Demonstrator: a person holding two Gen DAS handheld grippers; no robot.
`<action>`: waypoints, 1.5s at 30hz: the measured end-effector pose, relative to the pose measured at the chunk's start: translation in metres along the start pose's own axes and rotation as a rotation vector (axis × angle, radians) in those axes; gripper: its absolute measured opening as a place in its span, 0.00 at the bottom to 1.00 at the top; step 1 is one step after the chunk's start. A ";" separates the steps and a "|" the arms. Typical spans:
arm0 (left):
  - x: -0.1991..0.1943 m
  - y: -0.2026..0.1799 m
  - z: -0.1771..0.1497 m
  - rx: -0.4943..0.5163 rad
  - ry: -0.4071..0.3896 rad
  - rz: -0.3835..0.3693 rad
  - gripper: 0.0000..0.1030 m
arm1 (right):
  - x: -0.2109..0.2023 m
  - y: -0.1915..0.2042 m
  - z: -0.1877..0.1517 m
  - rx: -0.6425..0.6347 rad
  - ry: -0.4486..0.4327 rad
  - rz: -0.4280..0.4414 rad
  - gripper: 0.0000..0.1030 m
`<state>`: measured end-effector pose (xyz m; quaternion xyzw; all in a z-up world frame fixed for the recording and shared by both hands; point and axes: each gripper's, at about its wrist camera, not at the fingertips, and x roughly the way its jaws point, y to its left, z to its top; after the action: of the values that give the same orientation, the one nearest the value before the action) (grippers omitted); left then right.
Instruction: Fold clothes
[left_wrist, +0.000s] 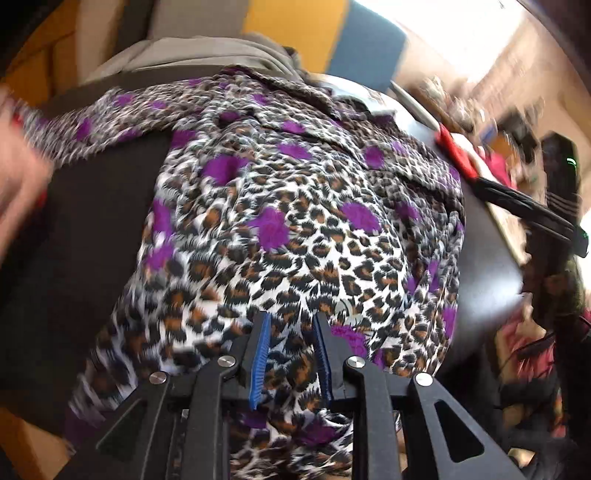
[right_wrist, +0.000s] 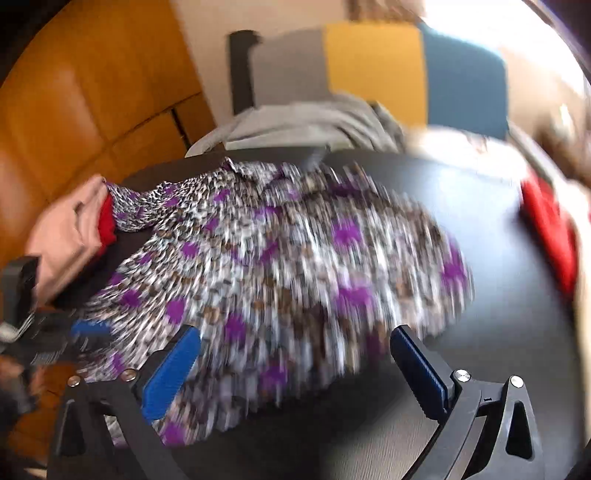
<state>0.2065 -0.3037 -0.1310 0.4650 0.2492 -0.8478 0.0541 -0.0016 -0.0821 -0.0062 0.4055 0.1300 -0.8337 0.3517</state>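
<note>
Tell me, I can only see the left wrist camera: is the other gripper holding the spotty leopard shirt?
Observer: No. The right gripper is wide open and holds nothing.
Operator: Where is it, then?
Observer: Above the near edge of the leopard-print blouse. One finger is over the cloth and the other is over the bare dark table. The picture is blurry.

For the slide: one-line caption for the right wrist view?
Open right gripper hovering over a leopard-print blouse with purple spots, spread on a dark table.
</note>
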 end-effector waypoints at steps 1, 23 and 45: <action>-0.001 0.002 0.001 -0.042 -0.004 -0.024 0.23 | 0.015 0.000 0.014 -0.030 0.035 -0.019 1.00; -0.001 0.034 -0.012 -0.272 -0.063 -0.210 0.23 | 0.090 0.028 0.082 -0.020 0.095 -0.011 0.06; -0.002 0.009 -0.002 -0.172 -0.029 -0.028 0.27 | -0.071 -0.071 -0.003 0.112 -0.118 -0.080 0.99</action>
<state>0.2123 -0.3107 -0.1335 0.4426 0.3268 -0.8306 0.0858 -0.0189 0.0042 0.0416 0.3692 0.0784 -0.8754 0.3019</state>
